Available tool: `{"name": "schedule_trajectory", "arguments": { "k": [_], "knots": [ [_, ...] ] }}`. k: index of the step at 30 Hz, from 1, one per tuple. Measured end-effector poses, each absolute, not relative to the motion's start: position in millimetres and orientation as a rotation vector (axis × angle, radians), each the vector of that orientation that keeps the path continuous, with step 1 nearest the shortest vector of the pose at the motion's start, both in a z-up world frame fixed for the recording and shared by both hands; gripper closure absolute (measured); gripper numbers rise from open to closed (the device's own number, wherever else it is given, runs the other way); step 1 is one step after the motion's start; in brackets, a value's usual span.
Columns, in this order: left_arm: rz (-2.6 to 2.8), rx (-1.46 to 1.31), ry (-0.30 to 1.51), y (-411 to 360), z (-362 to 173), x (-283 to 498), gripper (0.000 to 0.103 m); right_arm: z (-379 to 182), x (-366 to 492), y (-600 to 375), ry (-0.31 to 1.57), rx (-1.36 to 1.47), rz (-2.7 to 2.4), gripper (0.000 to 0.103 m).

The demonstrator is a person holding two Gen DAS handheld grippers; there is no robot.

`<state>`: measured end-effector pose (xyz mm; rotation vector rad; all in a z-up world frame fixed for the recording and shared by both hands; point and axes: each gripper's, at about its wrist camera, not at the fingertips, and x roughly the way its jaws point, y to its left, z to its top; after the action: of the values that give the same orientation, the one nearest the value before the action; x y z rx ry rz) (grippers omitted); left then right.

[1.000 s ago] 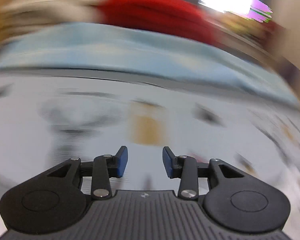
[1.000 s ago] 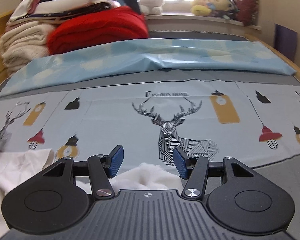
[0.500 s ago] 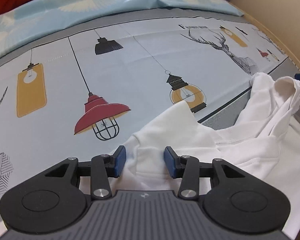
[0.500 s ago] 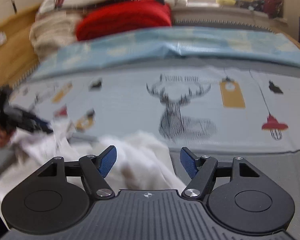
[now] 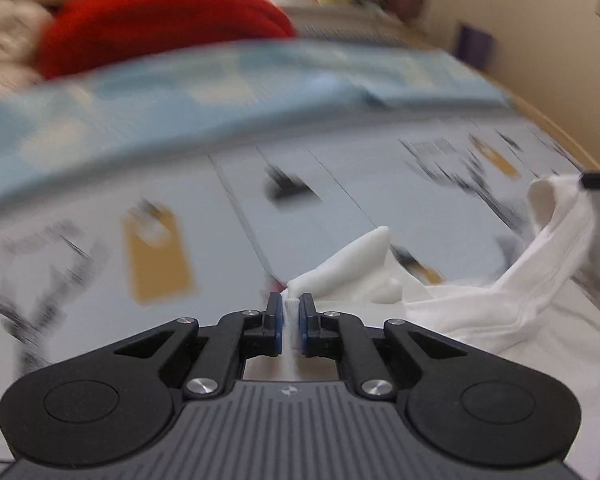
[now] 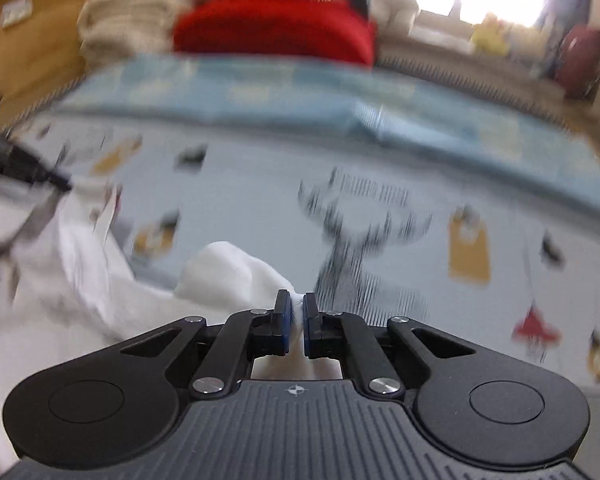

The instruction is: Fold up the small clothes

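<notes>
A white garment [image 5: 480,304] lies crumpled on the printed bed sheet [image 5: 220,216]. My left gripper [image 5: 290,312] is shut on a pinch of its white edge, and the cloth rises to the right towards the other gripper's tip [image 5: 598,179]. In the right wrist view my right gripper [image 6: 296,314] is shut on another part of the same white garment [image 6: 84,280], which stretches left to the left gripper [image 6: 24,166]. Both views are blurred by motion.
A light blue quilt [image 6: 300,92] lies across the far part of the bed. Behind it are a red blanket [image 6: 272,28] and a stack of folded cream textiles [image 6: 128,20]. Soft toys [image 6: 492,32] sit by the window. A wooden bed edge [image 5: 556,128] runs along the right.
Both grippers were open half a second ago and have closed on the white garment. Both are lifting, and the cloth now hangs between them.
</notes>
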<state>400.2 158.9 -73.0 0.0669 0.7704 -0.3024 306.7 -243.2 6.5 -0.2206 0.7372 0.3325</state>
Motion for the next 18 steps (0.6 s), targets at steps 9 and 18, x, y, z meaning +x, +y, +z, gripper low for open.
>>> {"name": "schedule_trajectory", "arguments": {
  "k": [9,18],
  "knots": [
    [-0.025,-0.056,0.701,180.0,-57.6,411.5,0.090,-5.9,372.7,-182.8,0.541,-0.171,-0.069,0.050],
    [-0.225,0.004,0.976,147.0,-85.7,406.9,0.086,-19.8,334.5,-204.7,0.821,-0.213,0.243,0.048]
  ]
}}
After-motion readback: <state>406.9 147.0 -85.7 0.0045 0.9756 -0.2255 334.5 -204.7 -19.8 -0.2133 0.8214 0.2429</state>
